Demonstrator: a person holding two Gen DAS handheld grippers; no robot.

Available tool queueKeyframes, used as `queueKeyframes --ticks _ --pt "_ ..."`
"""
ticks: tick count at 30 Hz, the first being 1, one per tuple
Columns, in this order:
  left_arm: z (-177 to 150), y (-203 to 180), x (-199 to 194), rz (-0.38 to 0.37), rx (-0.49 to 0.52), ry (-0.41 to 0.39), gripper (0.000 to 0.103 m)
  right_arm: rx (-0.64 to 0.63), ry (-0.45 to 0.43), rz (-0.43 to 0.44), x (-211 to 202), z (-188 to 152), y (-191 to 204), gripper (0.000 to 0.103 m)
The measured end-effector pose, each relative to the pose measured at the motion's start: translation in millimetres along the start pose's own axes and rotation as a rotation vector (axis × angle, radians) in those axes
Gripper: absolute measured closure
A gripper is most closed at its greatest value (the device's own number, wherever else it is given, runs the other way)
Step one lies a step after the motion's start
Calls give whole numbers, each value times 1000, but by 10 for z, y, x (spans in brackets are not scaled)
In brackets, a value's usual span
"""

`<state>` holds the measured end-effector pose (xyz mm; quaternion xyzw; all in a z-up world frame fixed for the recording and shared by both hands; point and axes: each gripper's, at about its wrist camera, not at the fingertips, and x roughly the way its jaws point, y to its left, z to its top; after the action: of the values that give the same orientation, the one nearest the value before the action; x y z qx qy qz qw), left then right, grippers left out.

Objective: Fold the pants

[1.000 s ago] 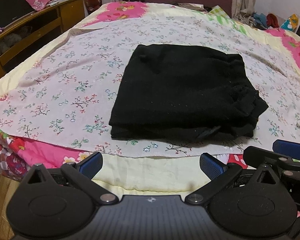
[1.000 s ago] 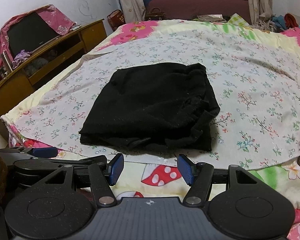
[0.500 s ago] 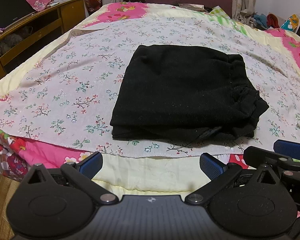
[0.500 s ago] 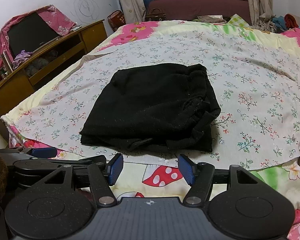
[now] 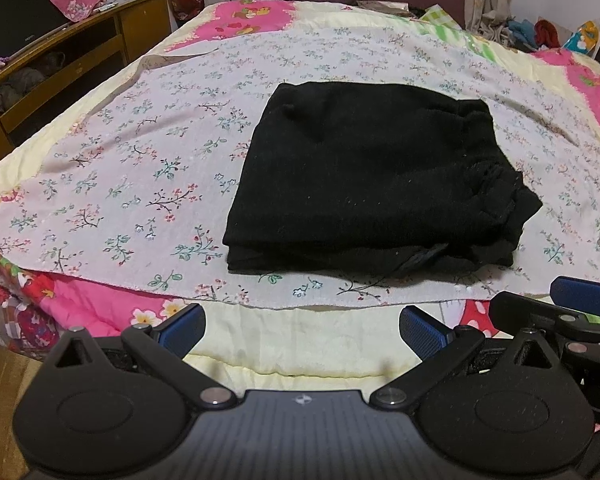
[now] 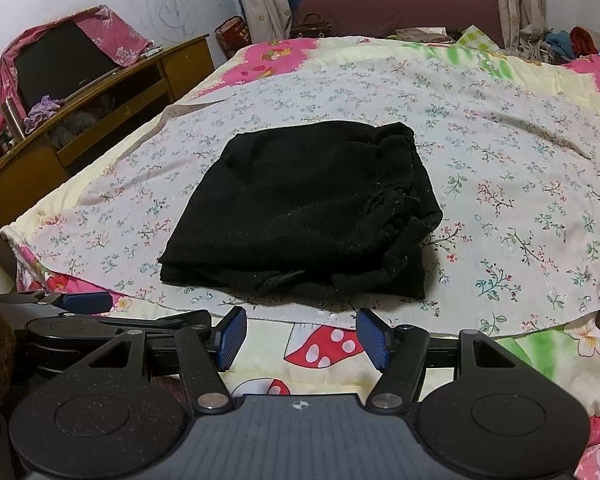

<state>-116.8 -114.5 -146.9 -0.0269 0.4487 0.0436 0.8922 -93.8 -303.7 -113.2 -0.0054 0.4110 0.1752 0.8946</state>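
Black pants [image 5: 364,176] lie folded into a thick square stack on the floral sheet [image 5: 140,168], with the bunched waistband [image 6: 400,216] at the stack's right side. My left gripper [image 5: 302,330] hovers at the bed's near edge, short of the pants, jaws wide apart with nothing between them. My right gripper [image 6: 302,336] hangs beside it on the right, also short of the stack, blue pads apart and empty. Each gripper shows in the other's view: the right one [image 5: 580,304] at the lower right, the left one [image 6: 84,304] at the lower left.
The floral sheet [image 6: 520,184] covers a patchwork quilt [image 5: 260,20] on a wide bed. A wooden cabinet [image 6: 112,92] with a dark screen [image 6: 60,64] stands along the left. Clothes and curtains [image 6: 520,4] crowd the far wall.
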Motion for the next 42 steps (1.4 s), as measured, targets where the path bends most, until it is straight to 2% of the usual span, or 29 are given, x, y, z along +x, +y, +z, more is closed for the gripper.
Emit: queueKeyframes --ticks 16,42 --pt "-20 52 64 -5 -11 38 0 -7 26 -8 51 0 27 51" --pt "3 -5 71 37 17 13 0 -81 -8 -85 -19 36 148 49"
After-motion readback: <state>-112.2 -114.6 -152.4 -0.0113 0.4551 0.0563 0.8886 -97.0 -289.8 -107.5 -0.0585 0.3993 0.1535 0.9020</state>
